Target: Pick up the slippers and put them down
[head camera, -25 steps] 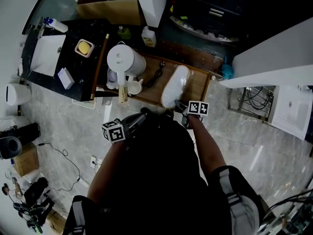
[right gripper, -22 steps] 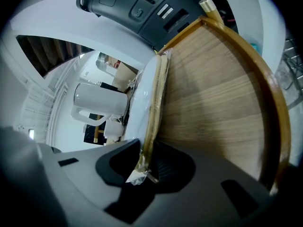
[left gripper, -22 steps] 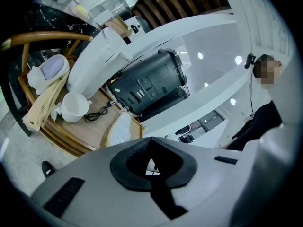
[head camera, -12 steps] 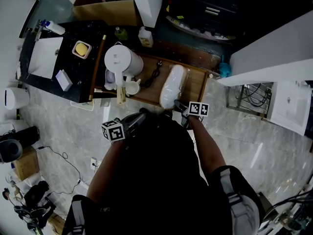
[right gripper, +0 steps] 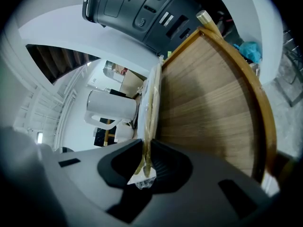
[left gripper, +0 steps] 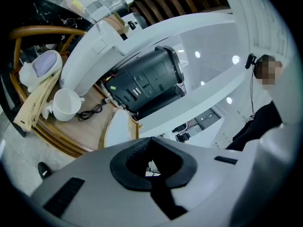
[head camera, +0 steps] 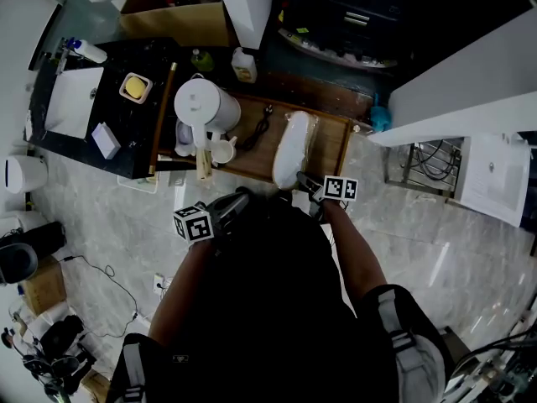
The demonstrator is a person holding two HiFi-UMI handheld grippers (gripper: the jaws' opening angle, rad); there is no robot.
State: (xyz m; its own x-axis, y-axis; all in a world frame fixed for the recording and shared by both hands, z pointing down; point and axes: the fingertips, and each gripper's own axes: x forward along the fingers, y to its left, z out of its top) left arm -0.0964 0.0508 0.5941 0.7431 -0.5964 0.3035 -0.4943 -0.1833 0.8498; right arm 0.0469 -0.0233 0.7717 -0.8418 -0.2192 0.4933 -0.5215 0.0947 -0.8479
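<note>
Wood tray (head camera: 332,148) carries one plastic-wrapped pack of slippers (head camera: 292,145), one kettle (head camera: 201,104) and one cup (head camera: 223,150). Two grippers. Right gripper (right gripper: 144,149): jaws have just been closing and now pinch the pack's near edge; the pack lies on the tray. Left gripper (left gripper: 150,144): jaws together, nothing between, off the tray.

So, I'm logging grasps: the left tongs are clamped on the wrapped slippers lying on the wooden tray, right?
No, the right tongs are. The right gripper view shows their jaws, which have just been closing, pinching the edge of the wrapped slippers on the wooden tray. The left tongs are shut with nothing between them.
</note>
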